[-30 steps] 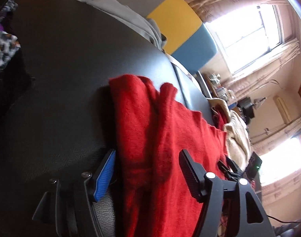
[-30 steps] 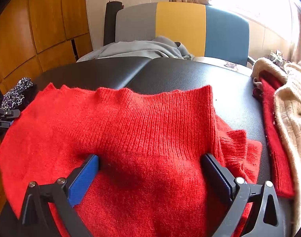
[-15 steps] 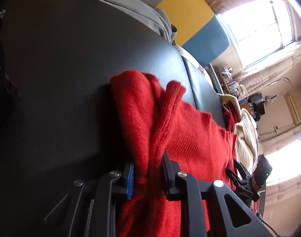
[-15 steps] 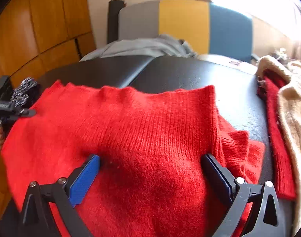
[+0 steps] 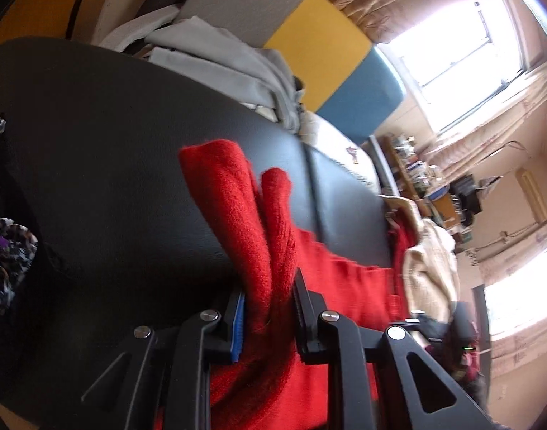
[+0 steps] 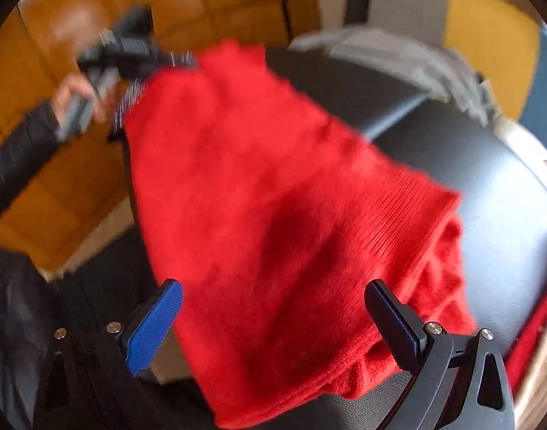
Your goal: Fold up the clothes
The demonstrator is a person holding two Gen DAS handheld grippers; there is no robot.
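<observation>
A red knit sweater (image 5: 259,229) lies on the black padded table (image 5: 112,179). My left gripper (image 5: 268,304) is shut on a bunched edge of it and holds that edge raised. In the right wrist view the sweater (image 6: 273,197) stretches up to the left gripper (image 6: 130,57) at top left. My right gripper (image 6: 277,319) is open, its fingers on either side of the sweater's near part, just above it.
A grey garment (image 5: 230,68) lies at the table's far edge before a grey, yellow and blue chair (image 5: 320,53). A cream and red clothes pile (image 5: 427,251) sits at the right. A patterned cloth (image 5: 1,243) lies at the left.
My left gripper closed on the sweater's edge and lifted it up and left. My right gripper stayed open and its view swung left, blurred by motion.
</observation>
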